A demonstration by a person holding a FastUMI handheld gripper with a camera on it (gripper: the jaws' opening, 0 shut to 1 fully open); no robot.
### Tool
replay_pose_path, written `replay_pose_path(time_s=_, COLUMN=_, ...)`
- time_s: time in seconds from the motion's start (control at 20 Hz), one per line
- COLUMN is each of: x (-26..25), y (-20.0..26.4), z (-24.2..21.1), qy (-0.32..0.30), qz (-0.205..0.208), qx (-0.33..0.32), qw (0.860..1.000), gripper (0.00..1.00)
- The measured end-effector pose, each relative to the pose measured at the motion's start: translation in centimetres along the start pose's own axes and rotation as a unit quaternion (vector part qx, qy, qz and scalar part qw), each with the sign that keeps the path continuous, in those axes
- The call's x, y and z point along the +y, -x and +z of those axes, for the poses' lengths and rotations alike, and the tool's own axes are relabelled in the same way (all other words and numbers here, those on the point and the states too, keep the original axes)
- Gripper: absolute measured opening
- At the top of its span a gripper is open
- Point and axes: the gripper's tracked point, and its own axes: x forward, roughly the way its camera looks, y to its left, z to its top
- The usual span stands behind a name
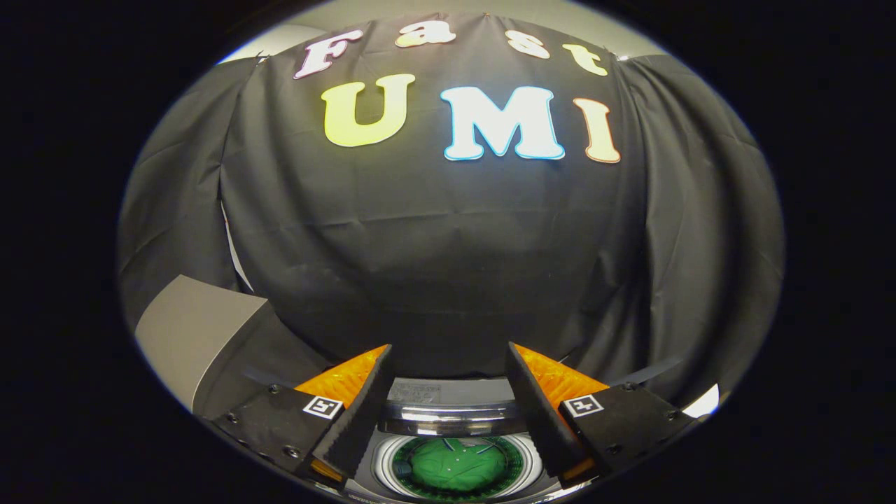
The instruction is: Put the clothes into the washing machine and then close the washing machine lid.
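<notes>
We find the gripper (448,406) jaws wide and empty. The green clothes (456,467) lie inside the washing machine (448,420) drum, between the jaws toward six o'clock. The lid, we judge, remains unclosed.

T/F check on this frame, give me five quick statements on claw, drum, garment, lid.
1. The claw is open with nothing between its fingers. True.
2. A green garment lies inside the washing machine drum. True.
3. The garment hangs from the claw above the machine. False: it lies down in the drum, free of both fingers.
4. The drum opening is covered by a closed lid. False: the opening is uncovered and the garment is visible through it.
5. A grey panel rises beside the machine, beyond one finger. True.
</notes>
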Motion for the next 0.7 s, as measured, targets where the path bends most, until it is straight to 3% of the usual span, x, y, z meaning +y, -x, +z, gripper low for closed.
replay_pose_path(time_s=0.7, x=0.2, y=3.1, z=-2.5, qy=-0.001, qz=-0.001, qx=-0.030, qw=1.000, gripper=0.98)
